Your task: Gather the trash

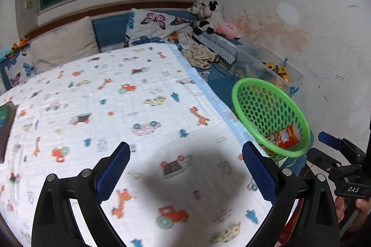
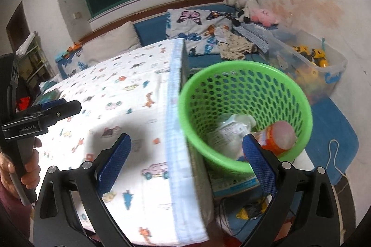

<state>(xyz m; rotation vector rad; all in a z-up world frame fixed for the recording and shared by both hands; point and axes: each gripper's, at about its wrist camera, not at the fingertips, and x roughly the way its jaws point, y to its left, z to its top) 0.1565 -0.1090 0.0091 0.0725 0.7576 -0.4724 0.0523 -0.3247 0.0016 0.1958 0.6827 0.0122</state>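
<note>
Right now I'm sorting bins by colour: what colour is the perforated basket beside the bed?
Bright green basket, clearest in the right wrist view.

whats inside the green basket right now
The green basket holds an orange snack cup lying on its side and crumpled white packaging. The basket's near wall and the right gripper finger hide whatever lies beneath them.

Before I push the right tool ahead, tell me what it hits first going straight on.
The open right tool points at the quilt-covered edge of the white vehicle-print cover, with the green perforated plastic basket just to its right. It would probably meet that edge first; depth is unclear.
</note>
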